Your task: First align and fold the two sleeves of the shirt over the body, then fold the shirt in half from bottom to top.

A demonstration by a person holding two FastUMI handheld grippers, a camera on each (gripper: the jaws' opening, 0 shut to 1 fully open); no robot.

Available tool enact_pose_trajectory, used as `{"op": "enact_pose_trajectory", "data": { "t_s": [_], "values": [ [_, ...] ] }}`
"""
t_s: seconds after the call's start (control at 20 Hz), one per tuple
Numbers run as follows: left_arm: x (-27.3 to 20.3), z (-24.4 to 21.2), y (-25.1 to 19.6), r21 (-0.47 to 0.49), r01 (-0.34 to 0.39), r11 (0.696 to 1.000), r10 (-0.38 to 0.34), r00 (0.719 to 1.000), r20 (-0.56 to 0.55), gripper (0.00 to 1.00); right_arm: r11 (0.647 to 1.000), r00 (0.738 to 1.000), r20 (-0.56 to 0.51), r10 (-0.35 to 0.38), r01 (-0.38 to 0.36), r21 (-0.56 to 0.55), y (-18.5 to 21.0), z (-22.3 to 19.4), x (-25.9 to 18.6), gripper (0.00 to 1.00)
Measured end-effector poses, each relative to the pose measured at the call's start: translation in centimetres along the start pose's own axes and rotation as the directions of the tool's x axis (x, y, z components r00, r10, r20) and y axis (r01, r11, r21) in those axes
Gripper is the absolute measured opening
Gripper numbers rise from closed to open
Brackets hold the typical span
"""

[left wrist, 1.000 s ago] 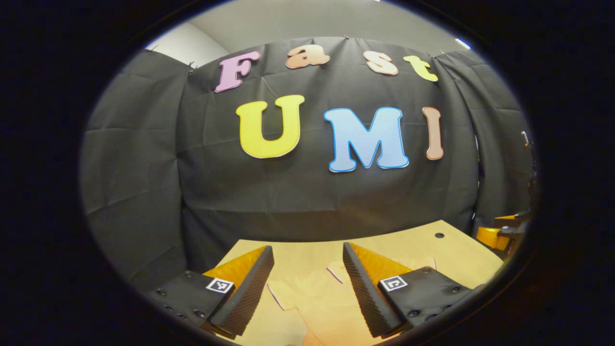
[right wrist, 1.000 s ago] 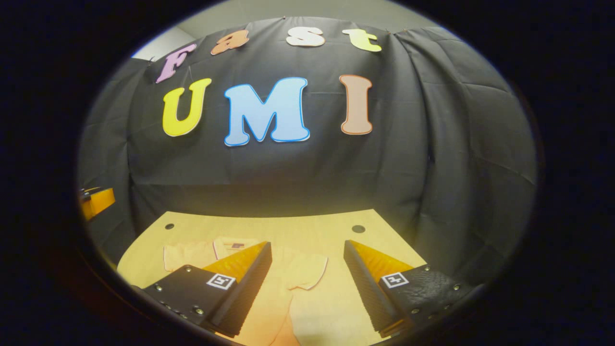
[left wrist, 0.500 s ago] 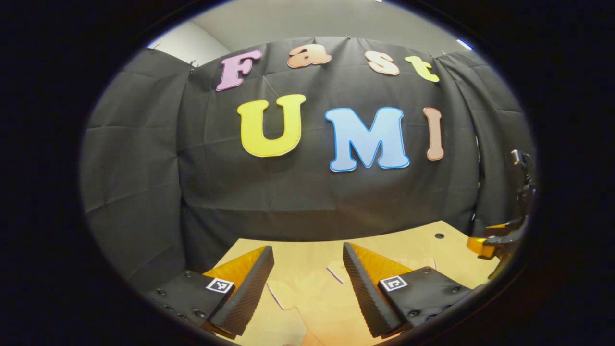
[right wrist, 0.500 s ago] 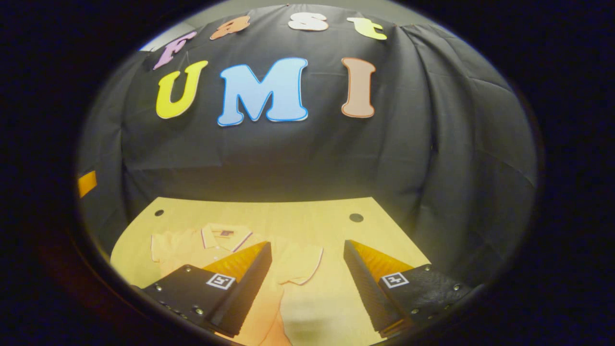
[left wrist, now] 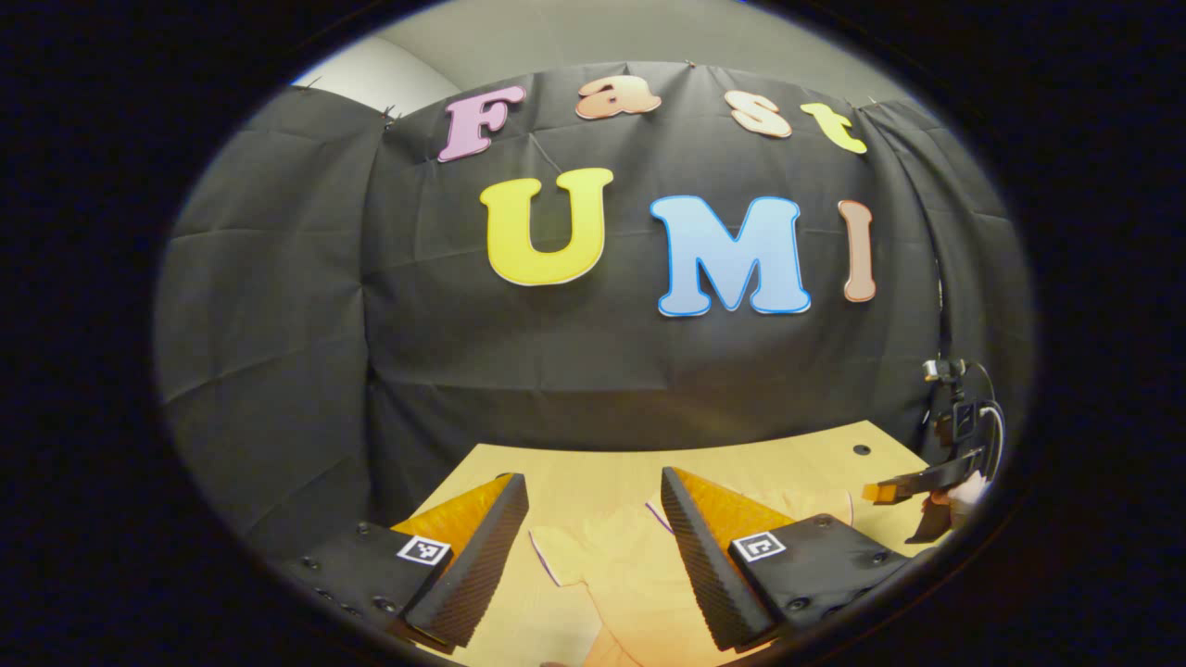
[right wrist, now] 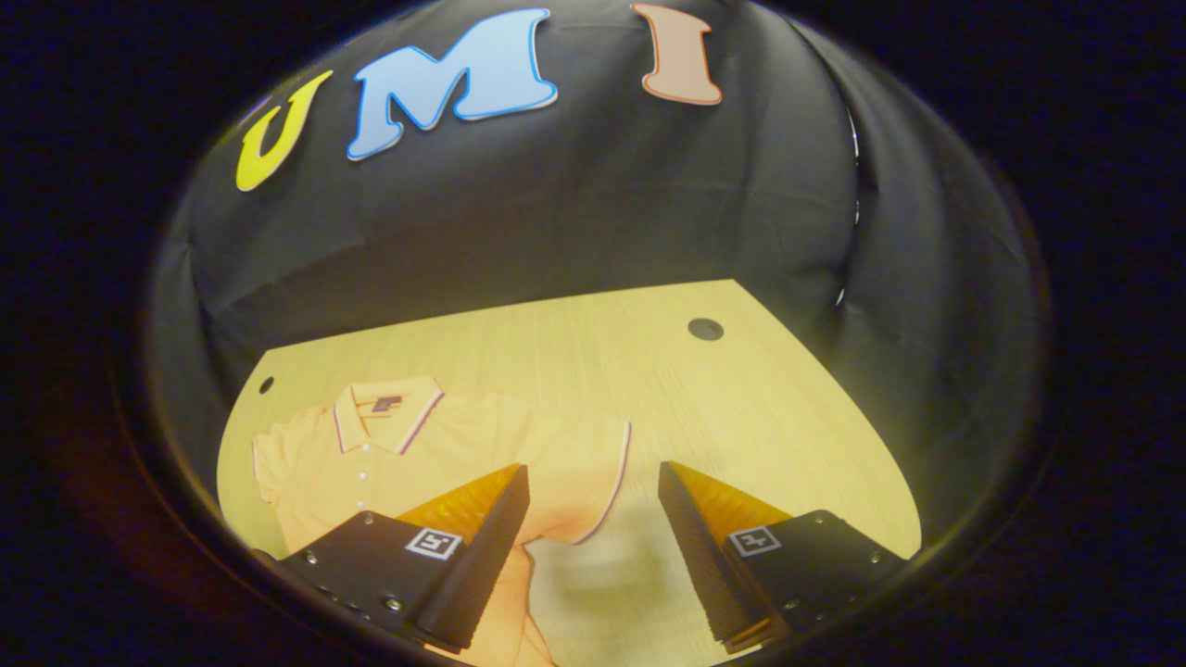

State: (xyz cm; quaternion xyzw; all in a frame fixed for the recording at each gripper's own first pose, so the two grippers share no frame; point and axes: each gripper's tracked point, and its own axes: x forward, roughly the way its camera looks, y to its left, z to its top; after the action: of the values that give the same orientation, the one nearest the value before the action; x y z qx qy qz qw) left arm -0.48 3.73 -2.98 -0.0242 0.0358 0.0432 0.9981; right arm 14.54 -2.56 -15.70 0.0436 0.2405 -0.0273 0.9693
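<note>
Below both released tongs [right wrist: 593,519] [left wrist: 593,533], the shirt [right wrist: 445,454] is lying flat on the tabletop [right wrist: 741,389], its collar pointing toward the booth wall, length running front-to-back.

The shirt [right wrist: 435,454] is pale orange, with a dark-and-white stripe edging its collar [right wrist: 384,412] and sleeve cuff [right wrist: 616,482] and small white buttons below the collar. Under the shirt, the worktop [right wrist: 723,398] is light yellow wood grain with two dark round holes.
</note>
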Motion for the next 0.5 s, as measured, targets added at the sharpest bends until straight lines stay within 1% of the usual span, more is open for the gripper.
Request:
{"op": "enact_pose_trajectory", "data": {
  "t_s": [0.1, 0.3, 0.35, 0.5],
  "values": [
    [0.0, -0.5, 0.8, -0.008, -0.021, 1.0, 0.021, 1.0, -0.015, 0.93, 1.0, 0.998, -0.064, -0.01, 0.011, 0.004, -0.5, -1.3, 2.3, 0.85],
    [0.0, -1.3, 1.8, -0.015, -0.058, 0.998, 0.057, 0.998, -0.04, 0.93, 1.0, 0.987, -0.158, -0.023, 0.025, 0.007, -1.0, -3.7, 5.2, 0.85],
    [0.1, -1.5, 2.0, -0.016, -0.066, 0.998, 0.065, 0.997, -0.046, 0.93, 1.0, 0.985, -0.174, -0.017, 0.02, 0.015, -0.8, -4.0, 5.5, 0.77],
    [0.2, -1.7, 2.5, -0.018, -0.082, 0.996, 0.081, 0.995, -0.059, 0.93, 1.0, 0.979, -0.204, -0.017, 0.018, 0.0, -0.5, -5.0, 6.5, 0.79]
  ]
}}
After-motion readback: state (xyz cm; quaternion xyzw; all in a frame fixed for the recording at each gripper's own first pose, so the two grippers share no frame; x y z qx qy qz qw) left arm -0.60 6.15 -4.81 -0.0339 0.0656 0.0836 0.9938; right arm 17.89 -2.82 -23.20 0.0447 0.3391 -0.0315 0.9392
